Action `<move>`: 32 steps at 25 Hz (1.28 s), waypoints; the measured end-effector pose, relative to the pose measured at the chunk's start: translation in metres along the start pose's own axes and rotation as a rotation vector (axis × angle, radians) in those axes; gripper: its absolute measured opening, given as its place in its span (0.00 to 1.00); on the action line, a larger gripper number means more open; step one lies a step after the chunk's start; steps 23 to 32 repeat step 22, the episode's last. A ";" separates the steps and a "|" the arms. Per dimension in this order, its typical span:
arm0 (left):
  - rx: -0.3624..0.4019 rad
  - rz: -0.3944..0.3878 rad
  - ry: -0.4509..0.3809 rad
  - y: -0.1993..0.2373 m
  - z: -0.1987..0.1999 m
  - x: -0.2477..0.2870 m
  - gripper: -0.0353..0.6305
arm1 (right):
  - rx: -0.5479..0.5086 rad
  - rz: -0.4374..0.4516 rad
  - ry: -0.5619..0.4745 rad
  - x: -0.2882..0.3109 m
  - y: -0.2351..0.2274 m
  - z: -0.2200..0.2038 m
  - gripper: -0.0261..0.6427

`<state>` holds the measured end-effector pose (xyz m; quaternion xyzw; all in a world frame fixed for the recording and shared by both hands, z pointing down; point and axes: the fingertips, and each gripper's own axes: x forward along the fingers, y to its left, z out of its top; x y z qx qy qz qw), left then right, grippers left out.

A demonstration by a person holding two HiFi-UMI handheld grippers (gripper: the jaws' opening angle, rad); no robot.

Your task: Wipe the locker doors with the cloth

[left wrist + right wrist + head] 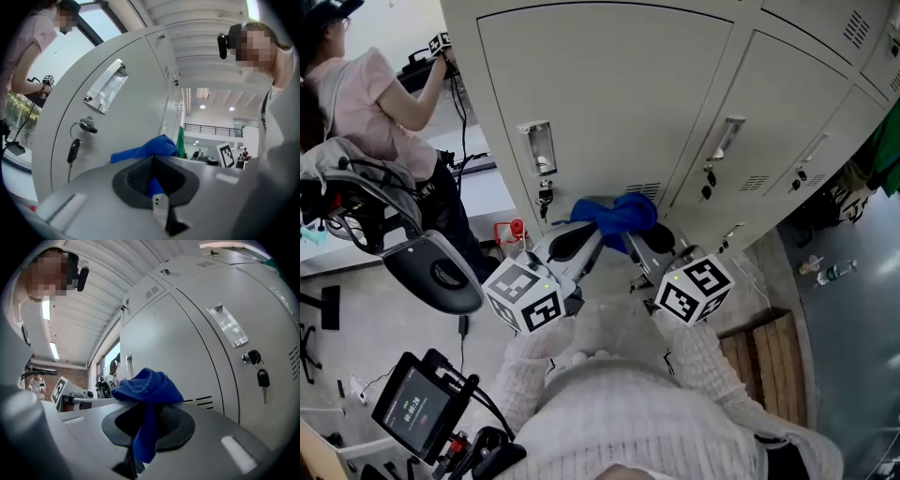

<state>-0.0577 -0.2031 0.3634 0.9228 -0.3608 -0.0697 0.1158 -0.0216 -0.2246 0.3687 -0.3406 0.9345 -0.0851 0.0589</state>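
A blue cloth is bunched against the bottom of a grey locker door, near its vent slots. My left gripper and right gripper meet at it, side by side. In the left gripper view a strip of the cloth runs down between the closed jaws of the left gripper. In the right gripper view the cloth mounds over the right gripper and a fold hangs pinched in its jaws. A key hangs in the lock under the door handle.
More locker doors stand to the right, one with a key. A person in pink works at the left beside a chair. A screen device sits at lower left, a wooden pallet and a bottle at right.
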 end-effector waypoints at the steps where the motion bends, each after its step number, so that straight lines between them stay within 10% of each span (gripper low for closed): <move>1: 0.003 0.002 -0.009 0.000 0.002 0.000 0.06 | 0.021 0.004 -0.010 -0.001 -0.002 0.002 0.11; 32: 0.051 -0.112 -0.065 -0.033 0.026 0.005 0.06 | -0.043 0.128 -0.219 -0.018 0.018 0.051 0.11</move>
